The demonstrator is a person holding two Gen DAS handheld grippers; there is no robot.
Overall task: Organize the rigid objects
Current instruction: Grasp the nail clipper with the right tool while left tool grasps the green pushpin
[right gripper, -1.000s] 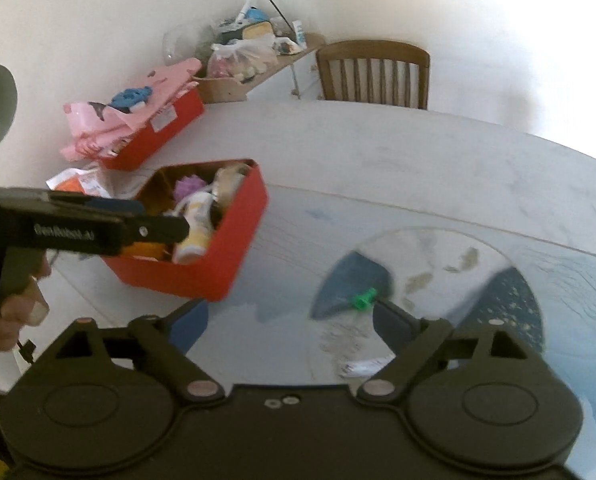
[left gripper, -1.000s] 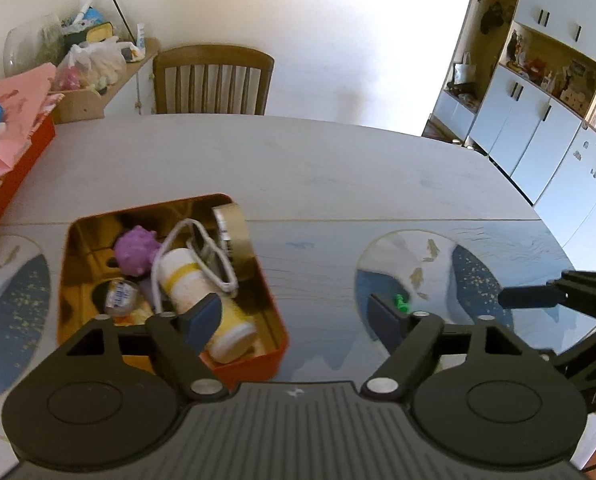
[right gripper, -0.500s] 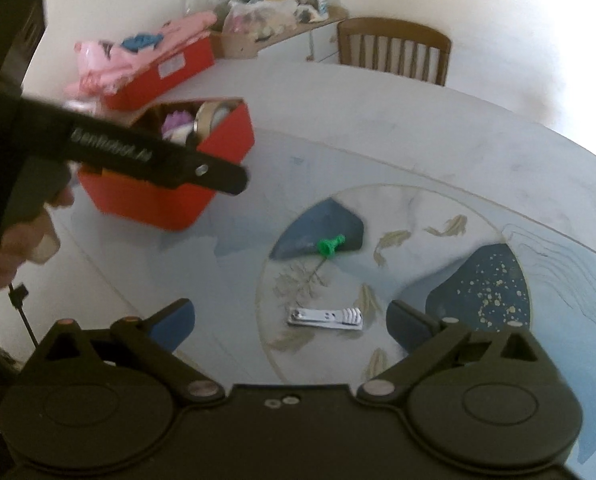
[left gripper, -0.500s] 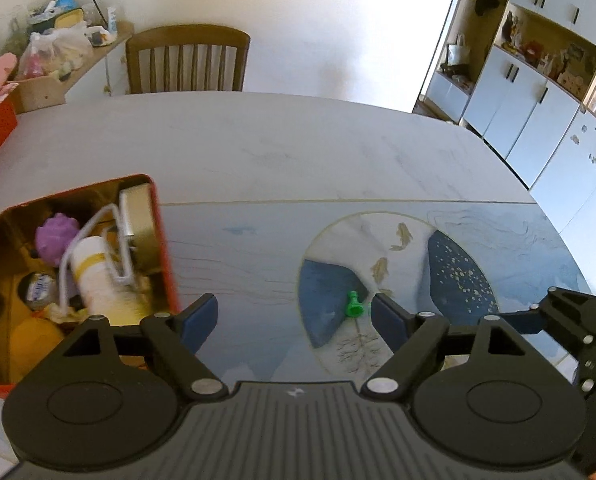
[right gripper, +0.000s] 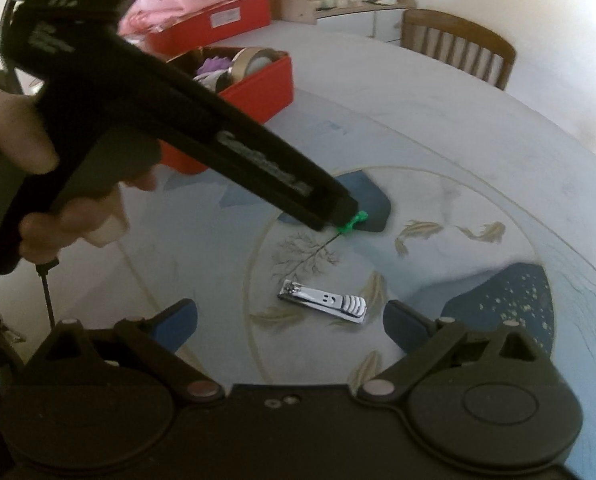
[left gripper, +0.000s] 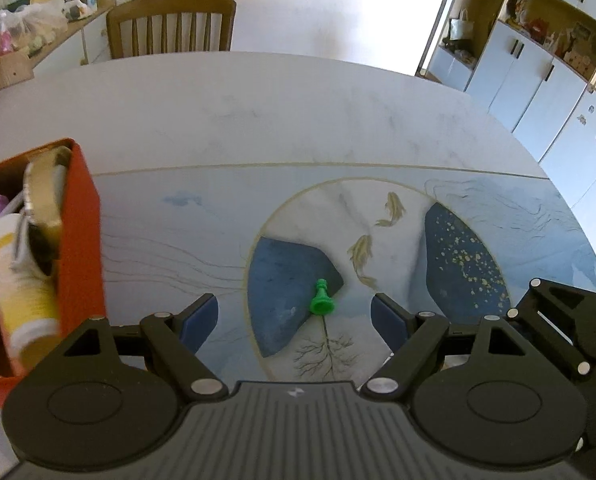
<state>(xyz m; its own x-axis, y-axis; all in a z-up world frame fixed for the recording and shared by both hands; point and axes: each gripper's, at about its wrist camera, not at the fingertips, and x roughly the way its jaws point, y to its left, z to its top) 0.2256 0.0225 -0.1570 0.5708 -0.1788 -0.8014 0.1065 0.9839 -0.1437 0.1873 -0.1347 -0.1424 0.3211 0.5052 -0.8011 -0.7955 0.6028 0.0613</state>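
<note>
A small green chess pawn (left gripper: 321,303) lies on its side on the table's round painted motif. My left gripper (left gripper: 295,318) is open and the pawn lies between its blue fingertips. In the right wrist view the pawn (right gripper: 352,222) is partly hidden by the left gripper's body. A silver nail clipper (right gripper: 323,306) lies flat on the table, just ahead of my open, empty right gripper (right gripper: 290,324). The red tin (left gripper: 80,240) at the left holds a white and yellow bottle (left gripper: 22,280), a tape roll (left gripper: 44,188), a purple ball and a white cord.
A second red box (right gripper: 214,20) with pink items sits at the table's far left. A wooden chair (left gripper: 172,24) stands behind the table. A cluttered side shelf (left gripper: 30,4) is at the back left and white cabinets (left gripper: 538,68) at the right.
My left gripper has moved right from above the red tin to the green pawn. My right gripper has moved right and forward, bringing the nail clipper into view in front of it.
</note>
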